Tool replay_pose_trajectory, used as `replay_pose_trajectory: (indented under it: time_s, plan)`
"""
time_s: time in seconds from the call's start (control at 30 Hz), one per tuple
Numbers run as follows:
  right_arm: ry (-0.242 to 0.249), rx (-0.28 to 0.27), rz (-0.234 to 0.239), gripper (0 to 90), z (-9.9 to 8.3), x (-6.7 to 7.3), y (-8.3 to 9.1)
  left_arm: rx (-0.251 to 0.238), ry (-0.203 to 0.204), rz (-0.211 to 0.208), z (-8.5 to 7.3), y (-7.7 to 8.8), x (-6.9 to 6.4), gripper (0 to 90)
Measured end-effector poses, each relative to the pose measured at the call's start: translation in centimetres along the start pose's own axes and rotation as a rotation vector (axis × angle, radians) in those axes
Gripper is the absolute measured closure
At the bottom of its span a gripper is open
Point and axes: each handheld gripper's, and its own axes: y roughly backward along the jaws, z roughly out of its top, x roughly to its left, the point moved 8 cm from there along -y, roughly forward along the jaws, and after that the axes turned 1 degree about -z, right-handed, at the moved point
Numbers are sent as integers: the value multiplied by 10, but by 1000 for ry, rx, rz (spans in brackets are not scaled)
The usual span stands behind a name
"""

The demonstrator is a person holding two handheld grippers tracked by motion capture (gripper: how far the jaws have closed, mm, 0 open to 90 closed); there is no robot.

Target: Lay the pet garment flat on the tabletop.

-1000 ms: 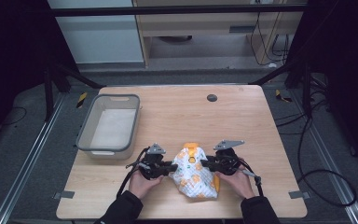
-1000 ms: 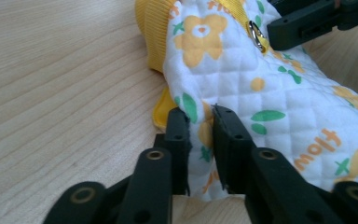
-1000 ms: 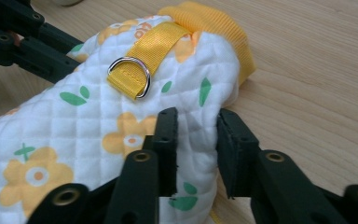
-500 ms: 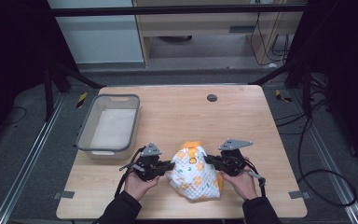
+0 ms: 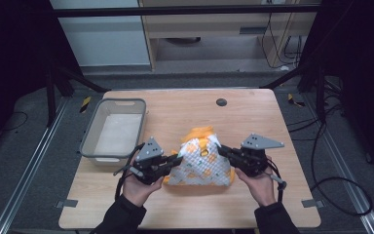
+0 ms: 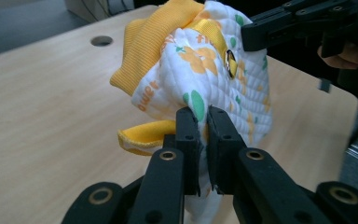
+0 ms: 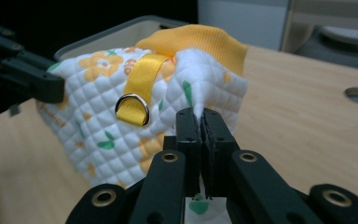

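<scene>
Both tools are gripping the quilted garment (image 5: pixel 199 163) at lower centre of the high view, just above the person's hands. The left tool (image 5: pixel 173 163) is clamping narrow on the garment's left edge; in the left gripper view its jaws are pinching a fold of white printed fabric (image 6: pixel 205 93) at centre frame. The right tool (image 5: pixel 223 152) is doing the same on the right edge; in the right gripper view the jaws are pressing together on a corner of the quilting (image 7: pixel 198 100), with the yellow strap and metal ring (image 7: pixel 133 109) hanging just left of them. The garment is bunching up between the two tools, its lower part looking like it is touching or just clearing the bench (image 5: pixel 253 112); cannot tell which.

Judged progress: grasping is done on both sides and the piece is being held up off the surface, still crumpled with the orange ribbed collar (image 5: pixel 199 131) poking out on top. What is left is likely spreading or folding it, or carrying it to the grey bin (image 5: pixel 90 141), which is sitting well apart at left of the bench, upper left of the left tool, looking empty. Nothing is placed yet.
</scene>
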Motion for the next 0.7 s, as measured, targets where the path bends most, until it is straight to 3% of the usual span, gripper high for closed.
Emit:
replay_pose_trajectory:
  time_s: [0.03,0.07,0.1,0.17,0.2,0.23,0.27,0.3,0.4,0.47,0.53,0.57,0.7]
  plan:
    - [-4,-8,-24,851,4,-5,-5,-2,0,33,4,-5,7,835]
    - [-4,-8,-24,851,4,-5,-5,-2,0,33,4,-5,7,826]
    - [-1,-20,-91,814,10,-17,-20,-8,7,92,8,-16,21,809]
    - [-9,-11,-159,766,8,-29,-38,-11,40,193,7,-31,43,709]
    - [-25,0,-168,756,5,-33,-45,-7,65,222,4,-35,51,637]
    - [-25,0,-168,756,5,-33,-45,-7,65,222,4,-35,51,591]
    - [-23,44,-179,711,-2,-37,-54,-18,117,232,-2,-38,60,552]
    - [-6,51,-183,703,-4,-37,-54,-25,123,236,-5,-37,62,514]
    - [19,64,-179,661,-7,-35,-50,-28,115,239,-11,-32,64,455]
    - [29,63,-166,600,-9,-33,-37,-28,107,236,-20,-17,65,414]
    - [32,60,-166,550,-11,-33,-28,-23,101,234,-23,-14,65,391]
    - [33,64,-160,519,-14,-33,-22,-14,92,225,-33,-4,62,380]
    - [49,88,-146,445,-25,-30,-7,27,60,214,-56,7,56,373]
